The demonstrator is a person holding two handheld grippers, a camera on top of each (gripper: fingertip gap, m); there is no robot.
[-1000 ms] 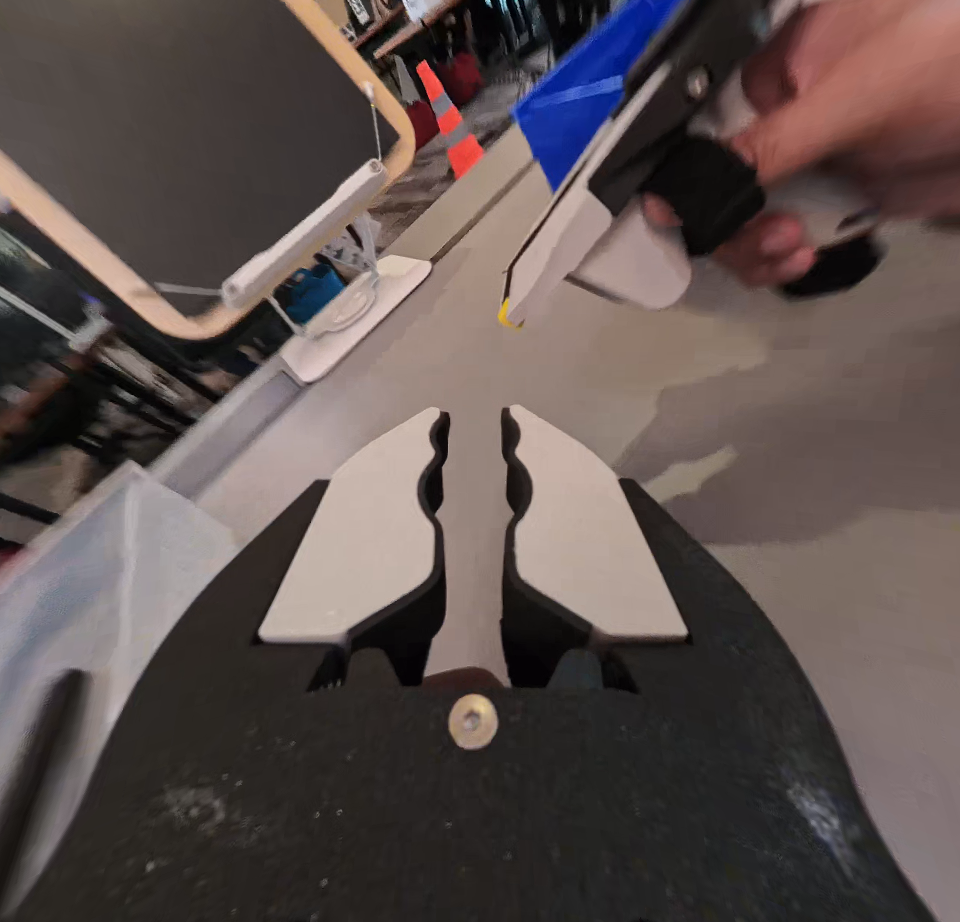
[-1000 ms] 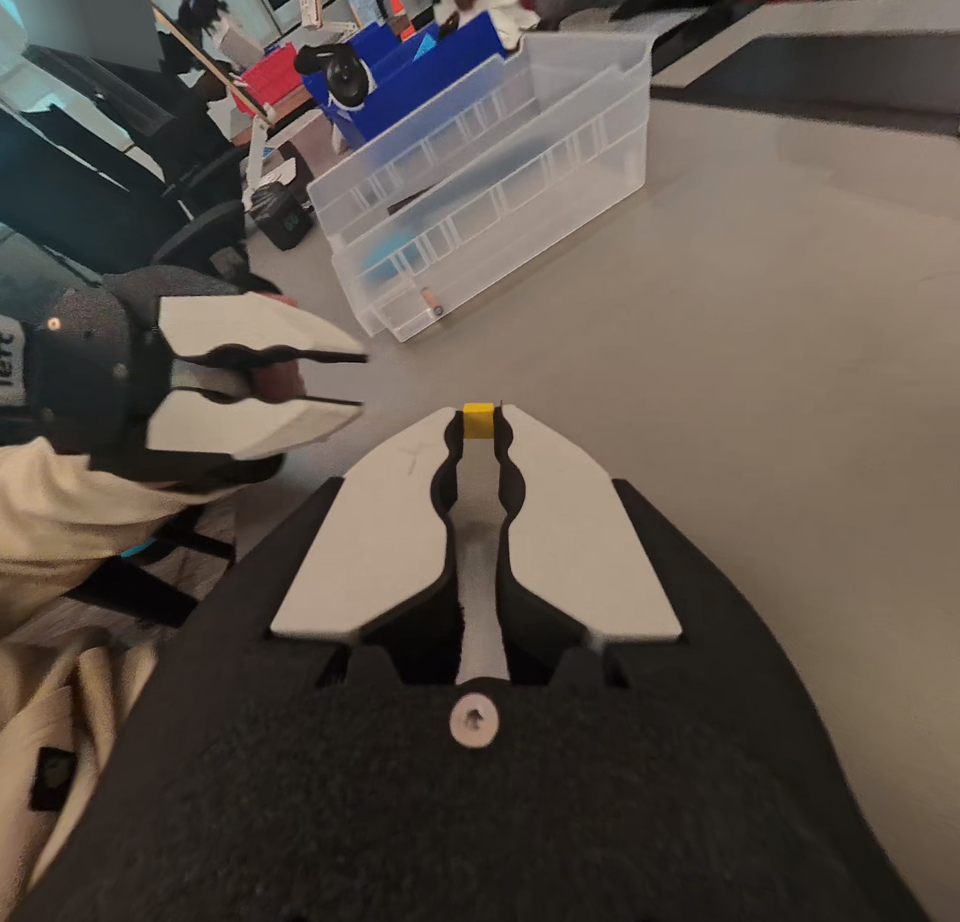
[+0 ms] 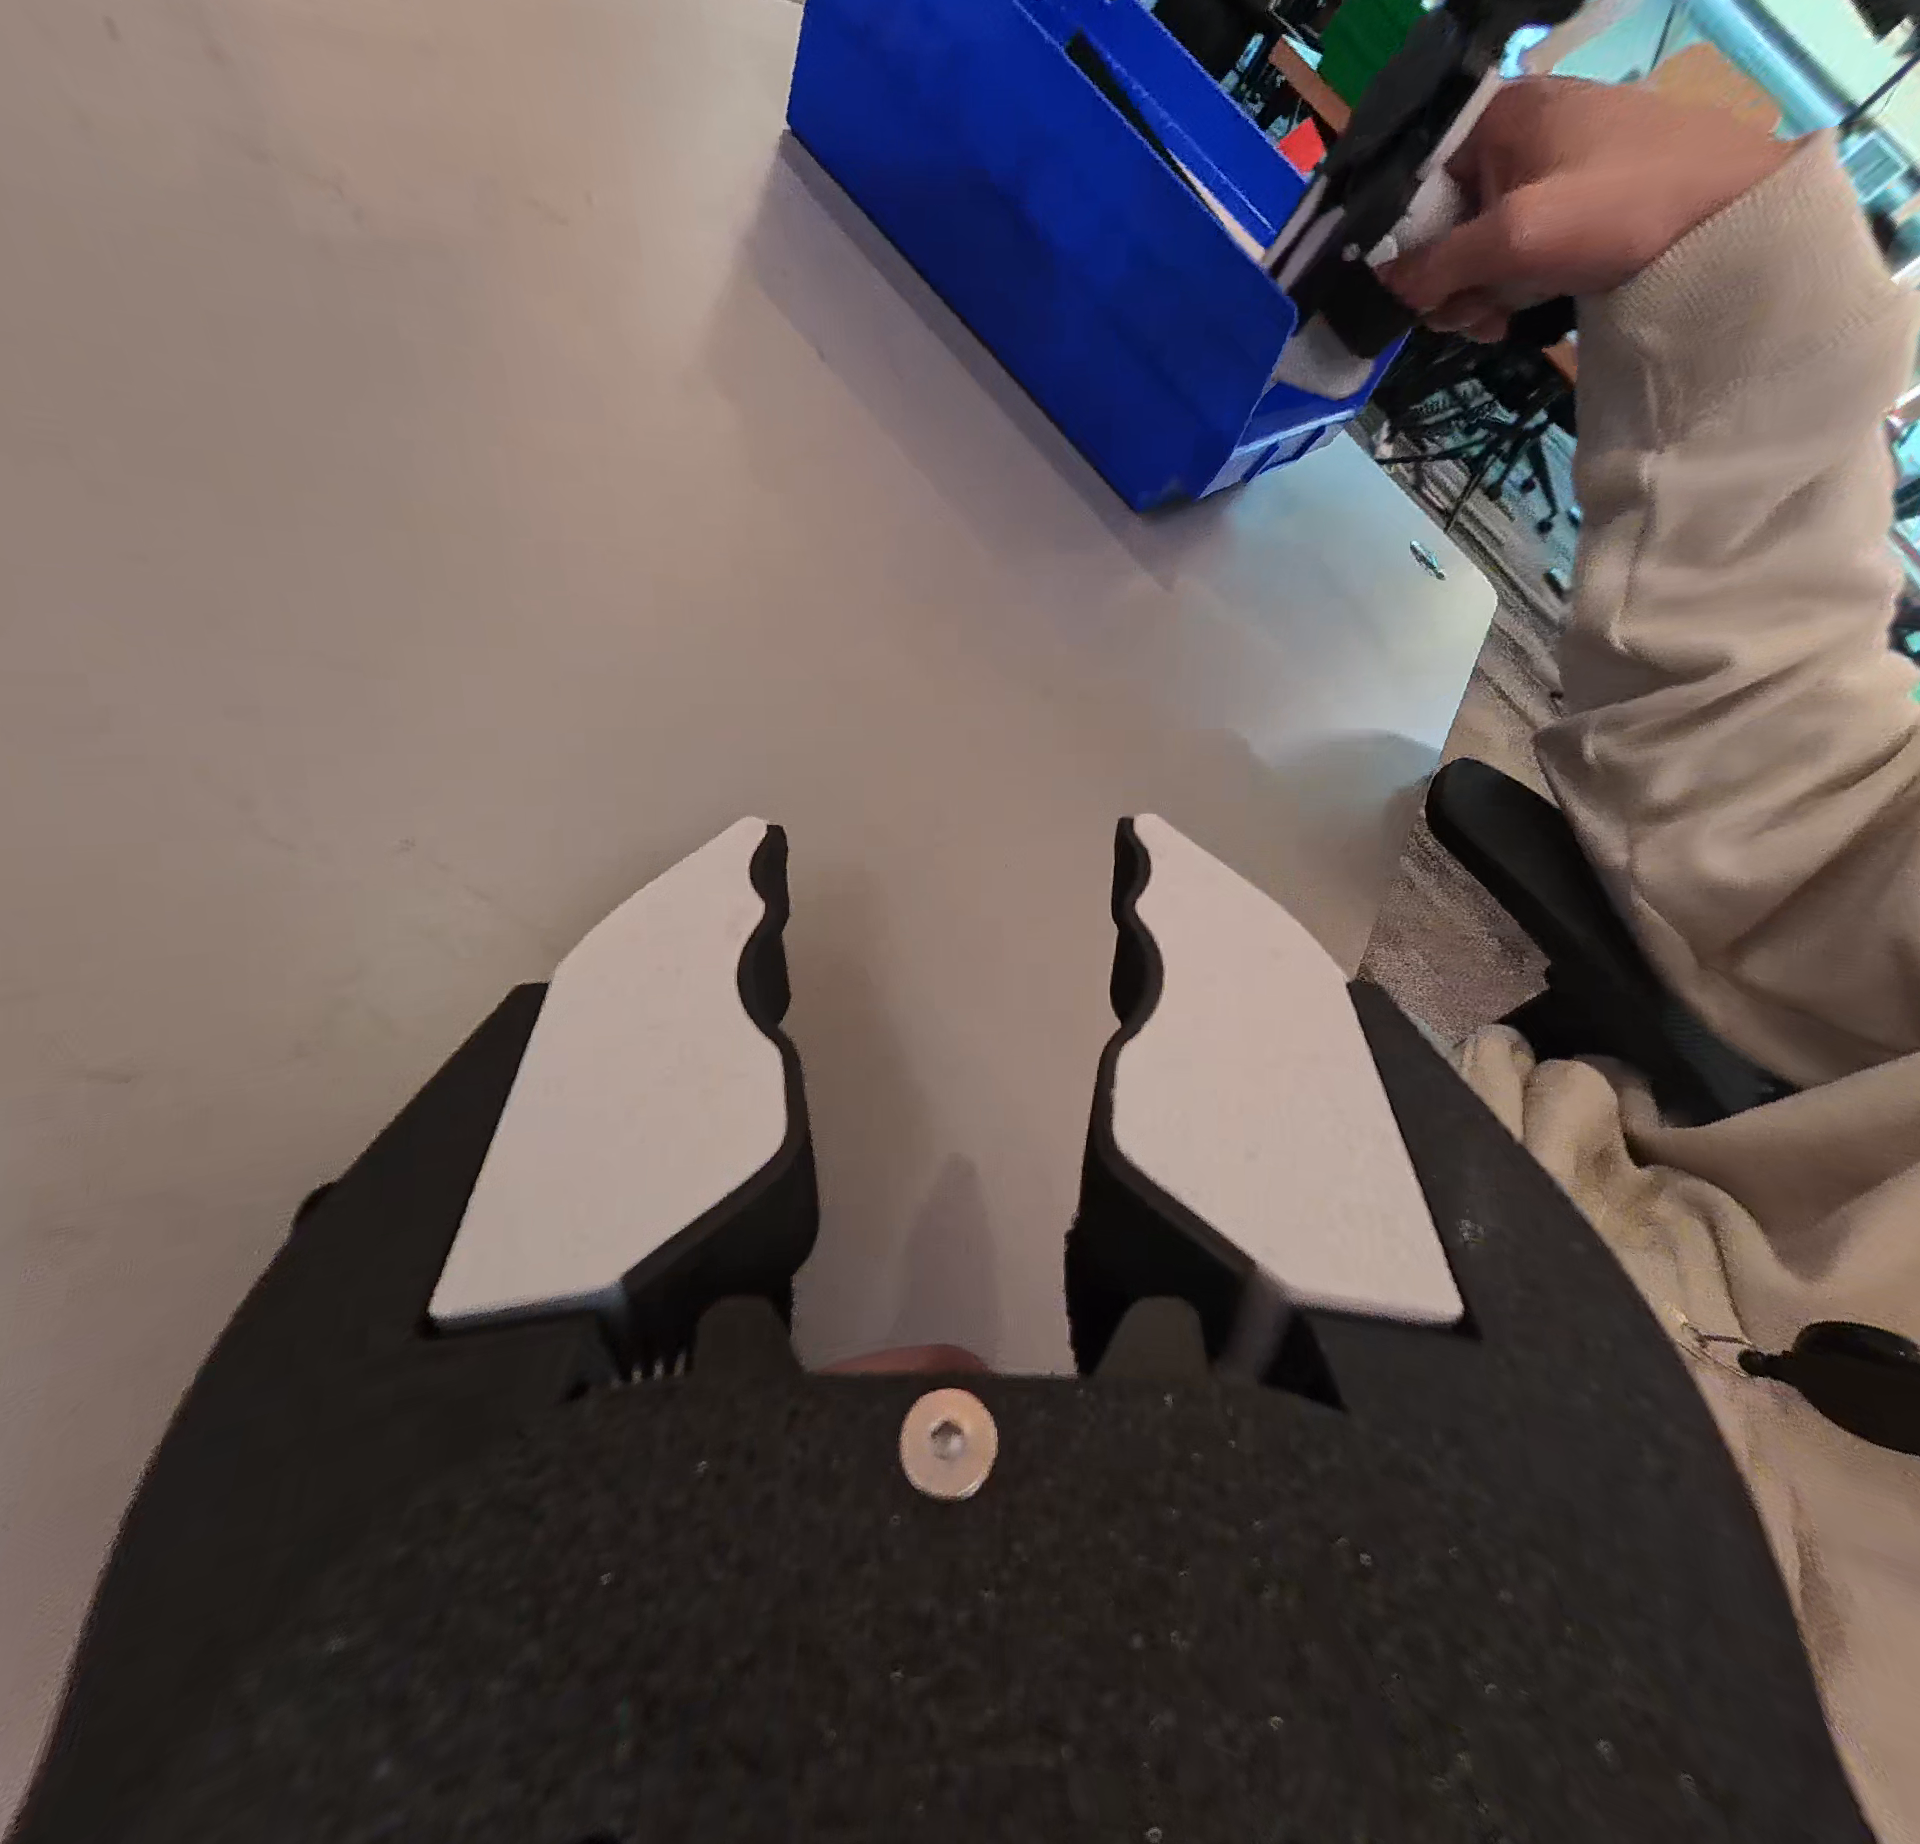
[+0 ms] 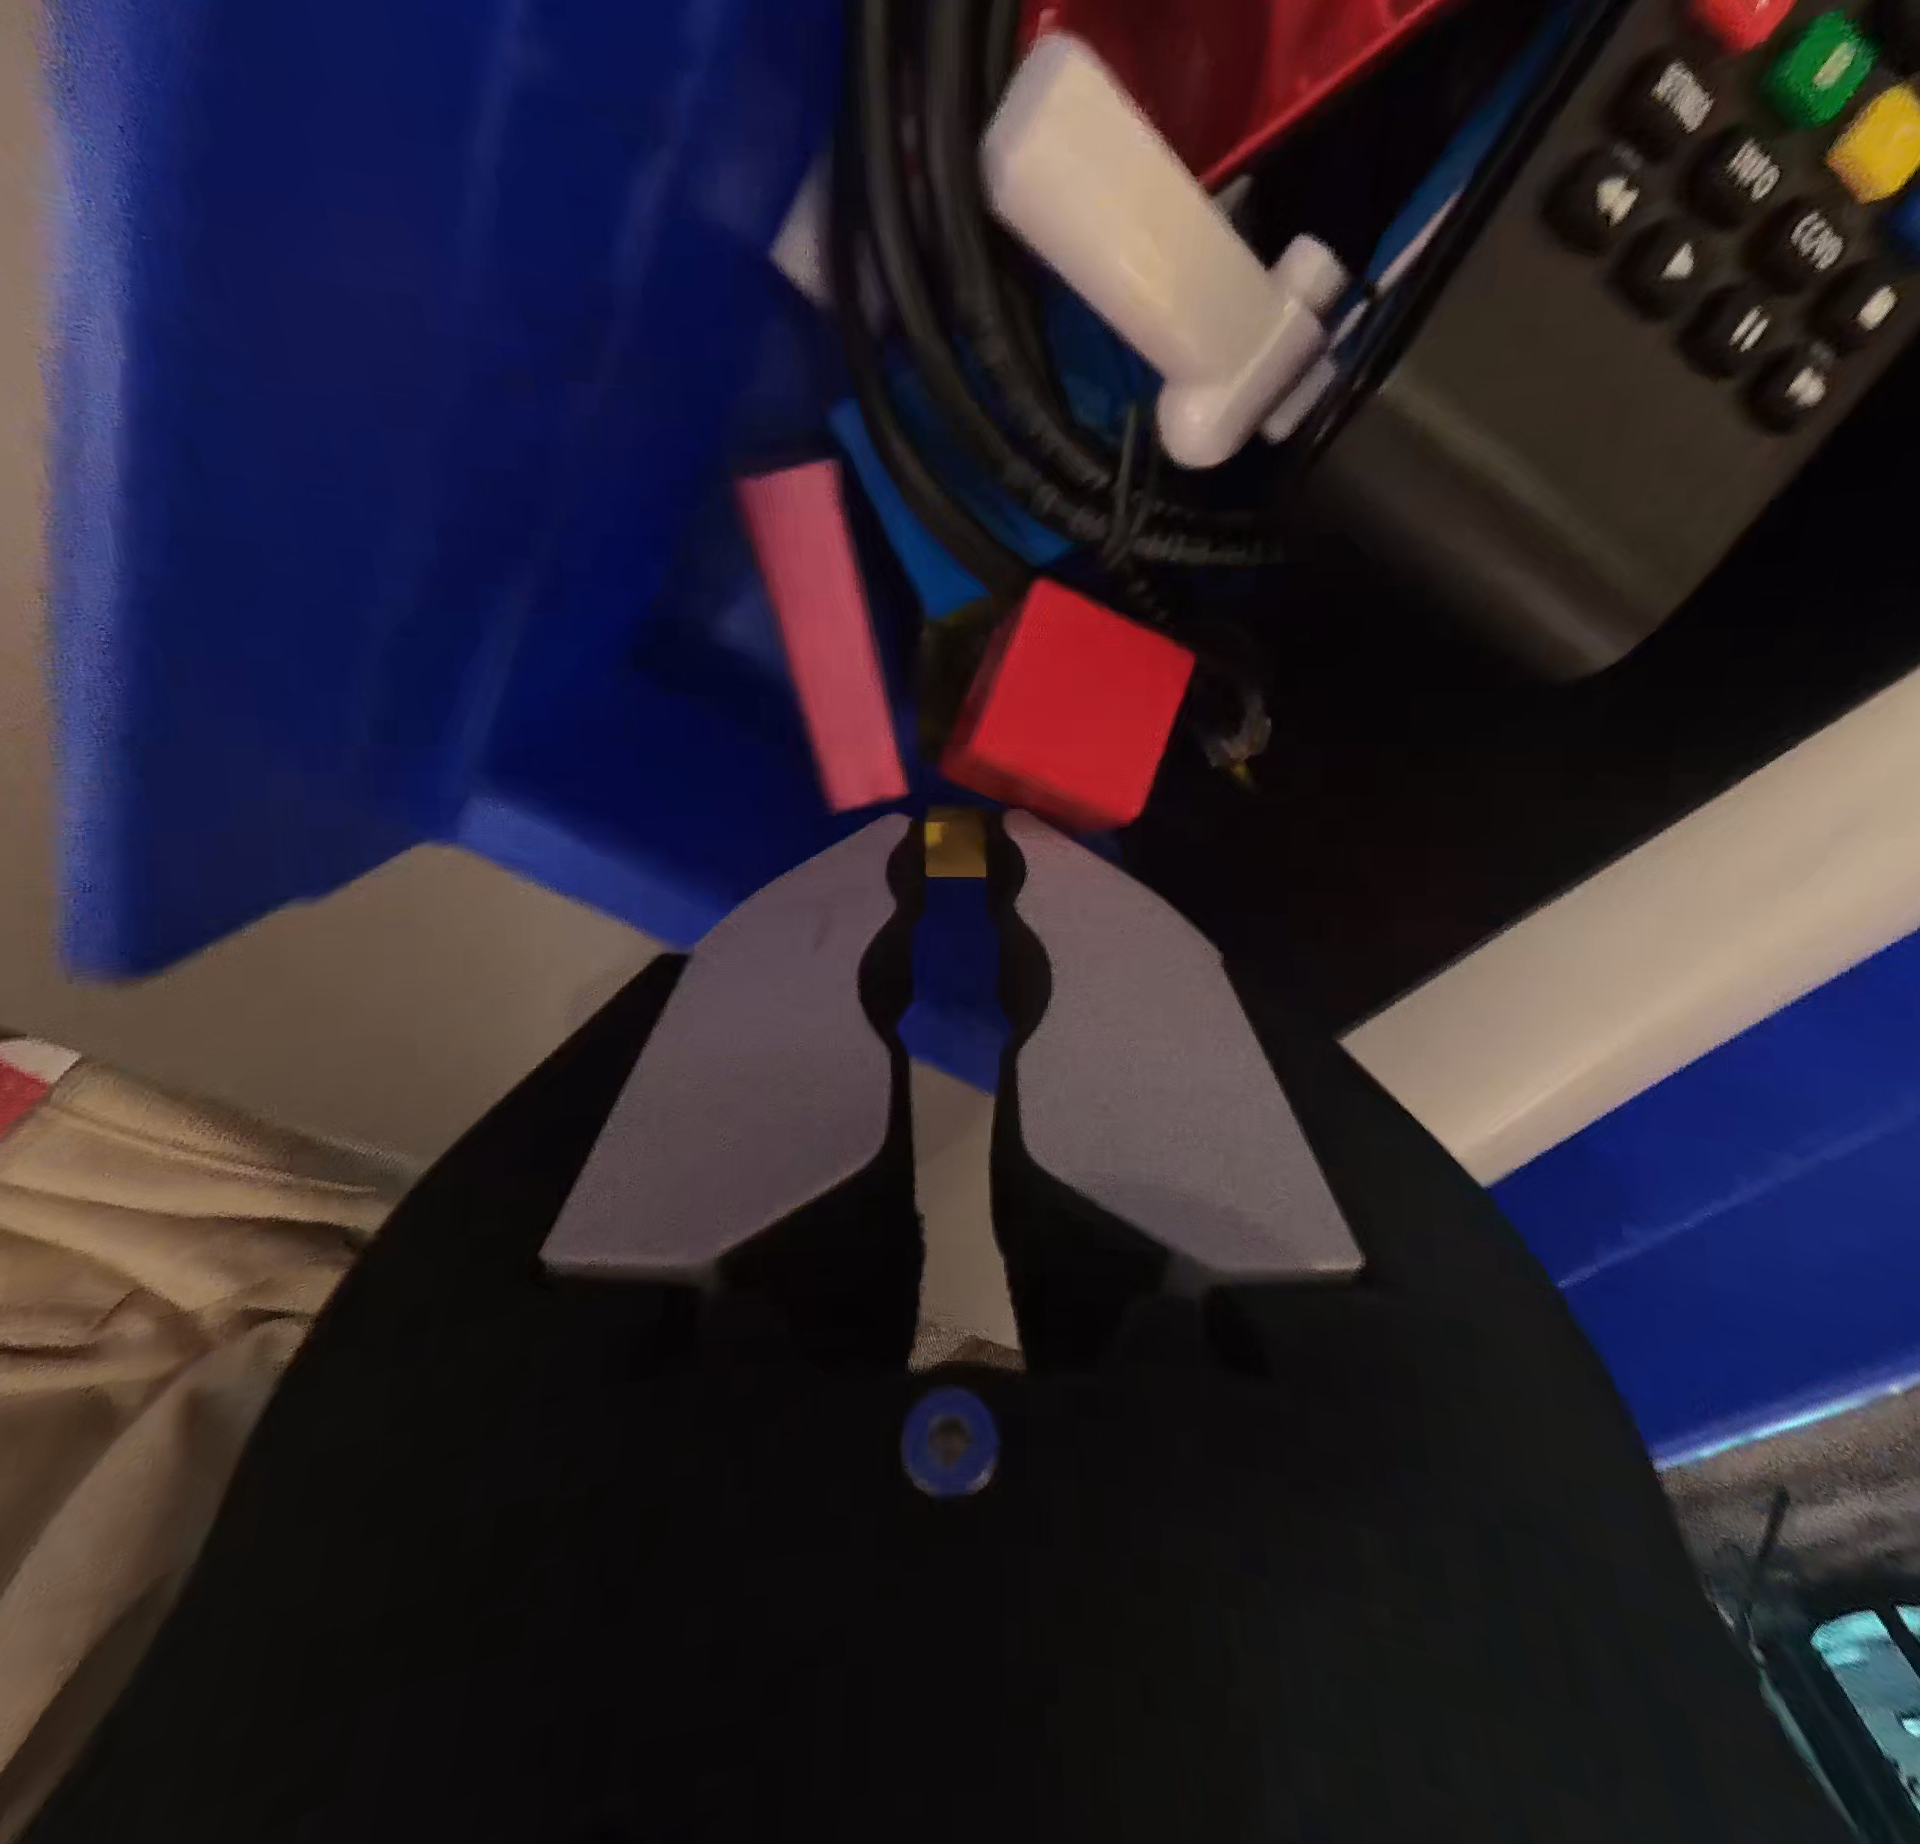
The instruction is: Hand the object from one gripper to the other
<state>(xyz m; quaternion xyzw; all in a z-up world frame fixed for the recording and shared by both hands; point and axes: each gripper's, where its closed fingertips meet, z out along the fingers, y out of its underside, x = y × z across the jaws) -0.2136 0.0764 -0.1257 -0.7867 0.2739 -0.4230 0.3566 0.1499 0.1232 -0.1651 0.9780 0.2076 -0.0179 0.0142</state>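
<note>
Right gripper (image 4: pixel 954 838) fingers clamped on small yellow block (image 4: pixel 954 847), tips poised over blue bin (image 4: pixel 416 392), just short of red cube (image 4: pixel 1060 703) and pink bar (image 4: pixel 821 631) inside. Left gripper (image 3: pixel 951 838) fingers apart, empty, over grey table (image 3: pixel 416 444), well clear of bin.

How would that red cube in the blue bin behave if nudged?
The red cube looks rigid with flat faces, so it would probably slide, not roll. It seems propped at a tilt against the pink block, so it may settle flat.
</note>
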